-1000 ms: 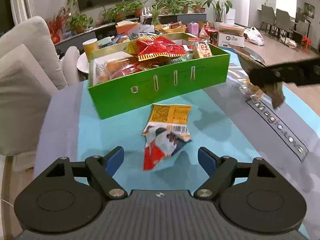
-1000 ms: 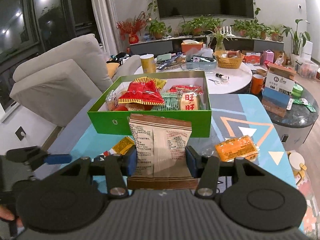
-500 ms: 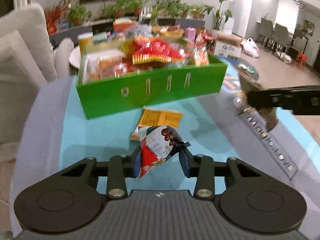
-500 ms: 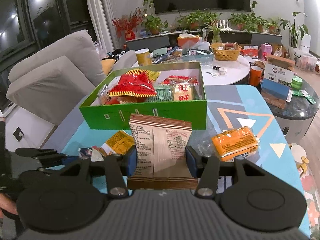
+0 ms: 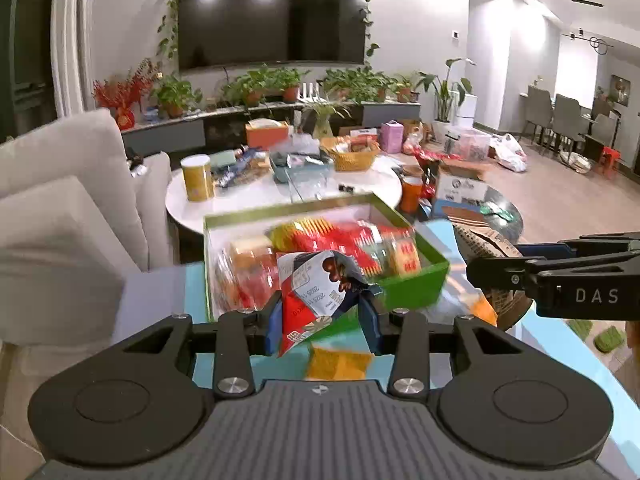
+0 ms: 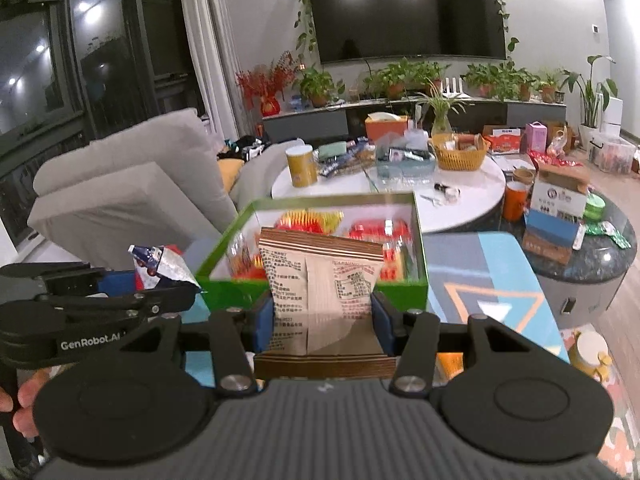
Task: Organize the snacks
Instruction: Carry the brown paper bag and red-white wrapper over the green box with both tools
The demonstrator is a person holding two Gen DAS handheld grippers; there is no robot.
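Lifted off the table, the red-and-blue packet (image 5: 316, 296) sits clamped in the left gripper (image 5: 320, 322); right gripper (image 6: 323, 322) pinches the brown packet (image 6: 320, 280).

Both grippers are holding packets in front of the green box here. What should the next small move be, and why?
Probably carry the left gripper forward over the green box and open it there. Its fingers are shut on the red and white packet, held in the air in front of the box. The right gripper holds the beige packet equally near and could follow.
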